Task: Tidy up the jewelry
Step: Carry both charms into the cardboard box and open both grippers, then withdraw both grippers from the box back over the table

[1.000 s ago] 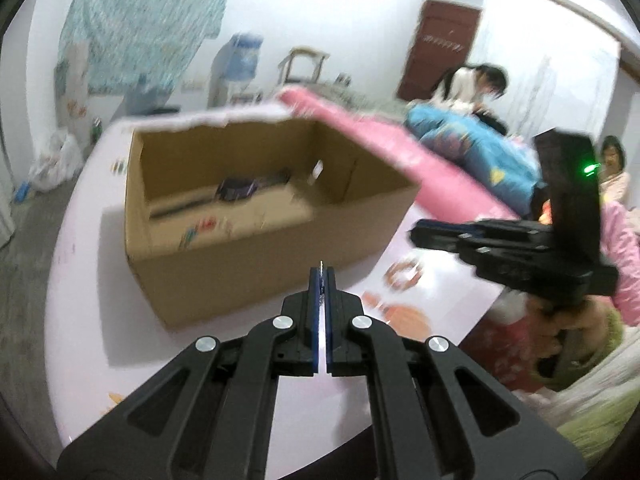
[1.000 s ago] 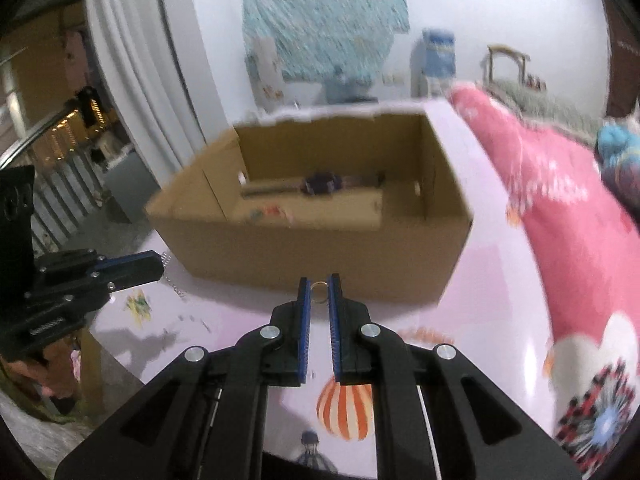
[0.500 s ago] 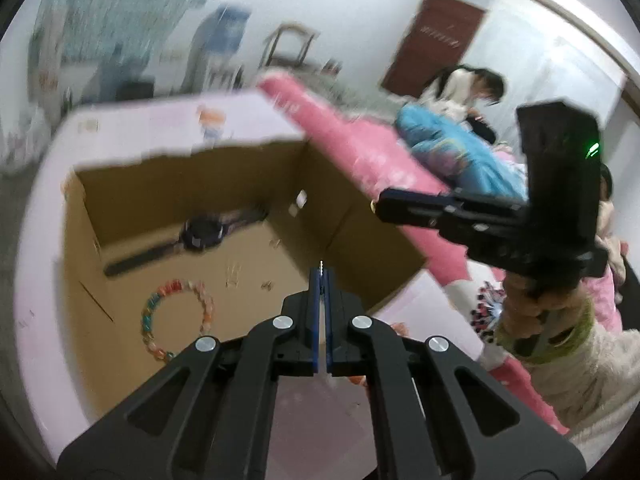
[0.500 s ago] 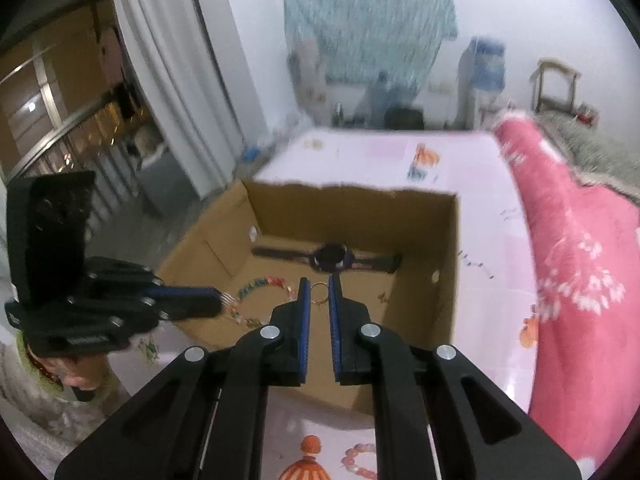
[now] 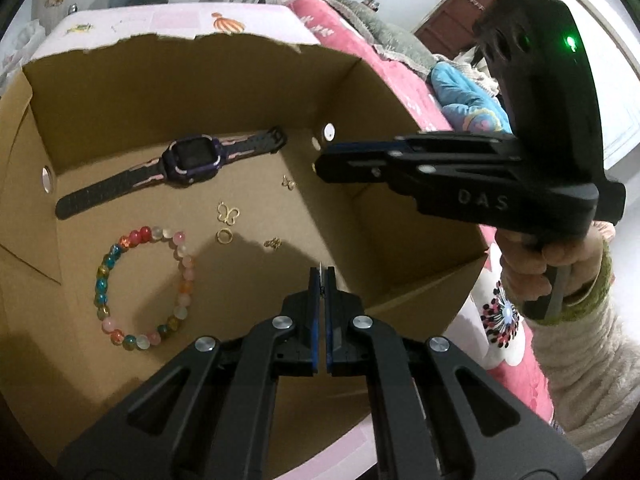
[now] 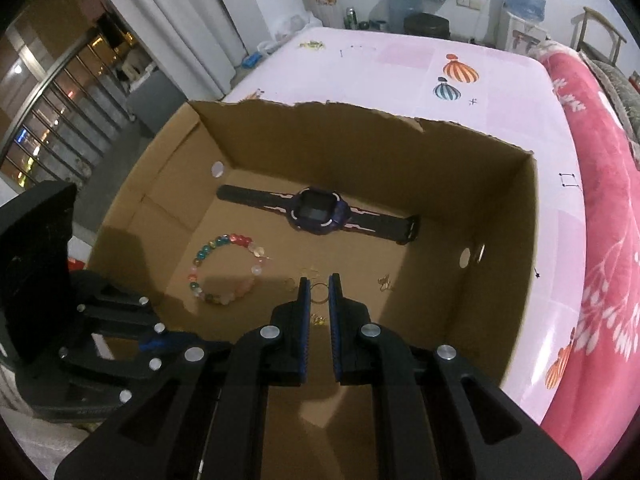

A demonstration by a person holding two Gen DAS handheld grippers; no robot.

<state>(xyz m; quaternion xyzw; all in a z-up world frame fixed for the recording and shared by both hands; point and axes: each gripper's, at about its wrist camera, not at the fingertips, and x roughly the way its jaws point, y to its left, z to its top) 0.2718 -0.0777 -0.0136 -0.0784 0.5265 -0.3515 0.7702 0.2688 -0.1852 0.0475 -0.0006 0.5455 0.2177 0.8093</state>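
Over the cardboard box (image 6: 500,216), both loads await dropping.
Watch (image 6: 318,212) and bead bracelet (image 6: 224,272) lie inside; right hand-held gripper (image 6: 319,294) pinches a ring (image 6: 319,293), left hand-held gripper (image 5: 322,280) opening around a thin pin (image 5: 321,267).
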